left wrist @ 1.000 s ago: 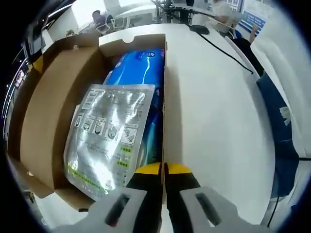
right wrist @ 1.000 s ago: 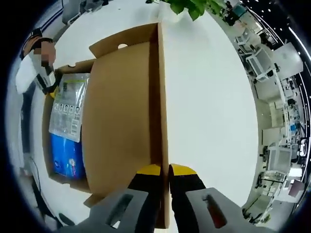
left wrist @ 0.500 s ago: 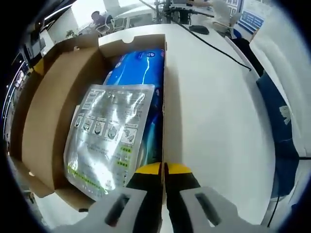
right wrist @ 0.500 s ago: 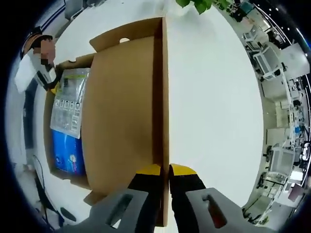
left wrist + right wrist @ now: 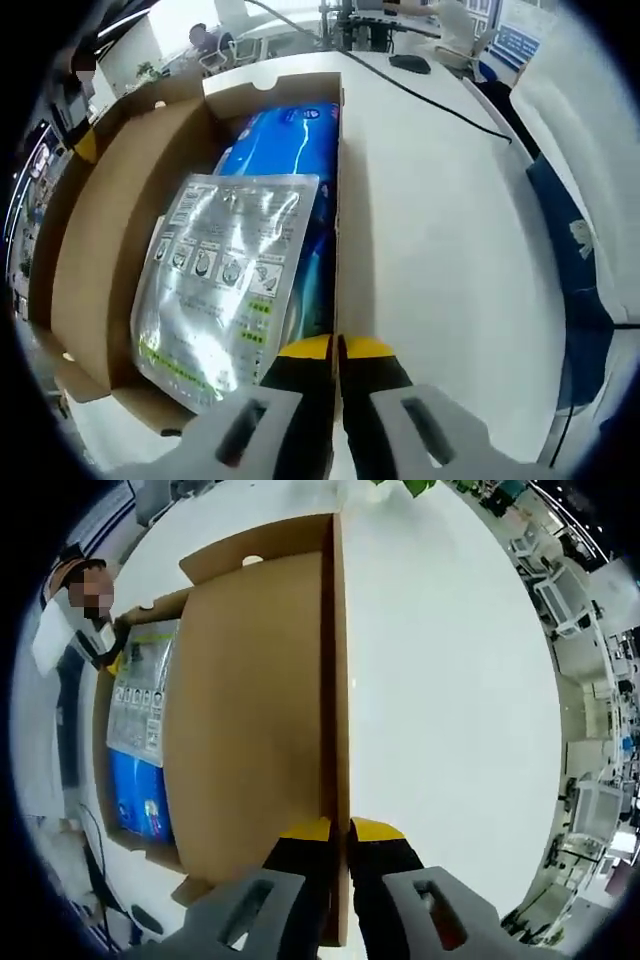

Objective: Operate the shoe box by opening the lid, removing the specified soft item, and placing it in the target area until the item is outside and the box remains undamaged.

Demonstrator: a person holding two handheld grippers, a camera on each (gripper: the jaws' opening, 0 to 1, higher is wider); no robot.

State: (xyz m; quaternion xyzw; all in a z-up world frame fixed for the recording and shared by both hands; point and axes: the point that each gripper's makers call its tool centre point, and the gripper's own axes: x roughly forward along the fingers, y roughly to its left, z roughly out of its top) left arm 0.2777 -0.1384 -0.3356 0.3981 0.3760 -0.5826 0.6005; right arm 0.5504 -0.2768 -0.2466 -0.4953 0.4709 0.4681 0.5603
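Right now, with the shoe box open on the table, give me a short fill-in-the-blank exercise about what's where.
1. The silver pouch lies on top of the ____ package.
2. The left claw is shut on the box's side ____.
3. The right claw is clamped on the edge of the opened ____.
4. The shoe box rests on a ____ table.

Missing words: blue; wall; lid; white

White table (image 5: 430,200); office desks (image 5: 590,810) beyond
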